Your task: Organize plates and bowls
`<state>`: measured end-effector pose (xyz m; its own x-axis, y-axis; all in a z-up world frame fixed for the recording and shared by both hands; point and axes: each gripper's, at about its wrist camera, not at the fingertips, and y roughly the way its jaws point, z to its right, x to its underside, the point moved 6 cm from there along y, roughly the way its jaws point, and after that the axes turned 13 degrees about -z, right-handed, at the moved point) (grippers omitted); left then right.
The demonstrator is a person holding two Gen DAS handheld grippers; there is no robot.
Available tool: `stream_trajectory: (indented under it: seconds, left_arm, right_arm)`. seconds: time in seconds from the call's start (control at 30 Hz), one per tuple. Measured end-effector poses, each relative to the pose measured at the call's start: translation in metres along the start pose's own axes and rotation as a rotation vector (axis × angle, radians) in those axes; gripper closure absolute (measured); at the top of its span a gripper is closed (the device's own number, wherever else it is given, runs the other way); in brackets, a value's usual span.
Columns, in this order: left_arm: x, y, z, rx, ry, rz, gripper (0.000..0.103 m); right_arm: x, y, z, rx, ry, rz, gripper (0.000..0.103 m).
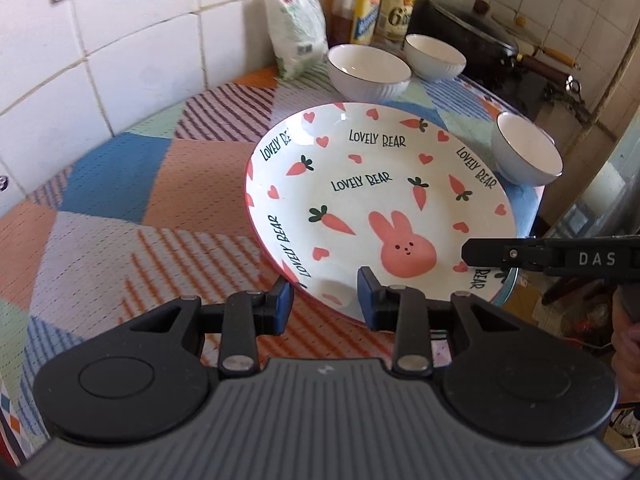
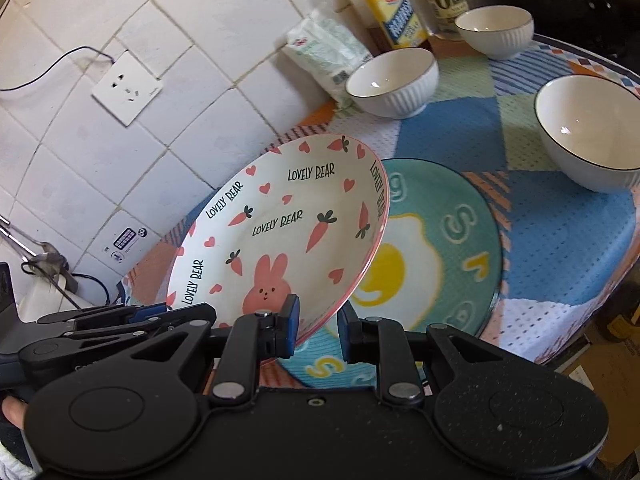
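Observation:
A white plate with a pink rabbit, carrots and "LOVELY BEAR" lettering is held tilted above the table by both grippers. My left gripper is shut on its near rim. My right gripper is shut on another part of the rim, and its finger also reaches in from the right in the left wrist view. Below the lifted plate a teal plate with a fried-egg picture lies flat on the table. Three white bowls stand upright further back.
The table carries a patchwork cloth and stands against a tiled wall. At the back are a white bag, bottles and a dark pot. The table edge drops off at the right.

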<state>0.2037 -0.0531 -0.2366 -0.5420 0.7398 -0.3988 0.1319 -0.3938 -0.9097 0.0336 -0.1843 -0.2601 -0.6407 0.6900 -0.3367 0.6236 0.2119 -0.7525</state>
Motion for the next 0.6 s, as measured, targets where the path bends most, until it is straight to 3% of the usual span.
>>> stream_trajectory:
  seconds: [0.43,0.6]
  left_arm:
    - [-0.016,0.025,0.029,0.005,-0.011,-0.094,0.07]
    - [-0.018,0.027,0.033,0.03,-0.044,-0.176,0.07]
  right_arm:
    - [-0.007,0.0,0.039,-0.002,0.02,-0.074,0.078]
    - [-0.006,-0.006,0.041,0.001,0.009,-0.106,0.077]
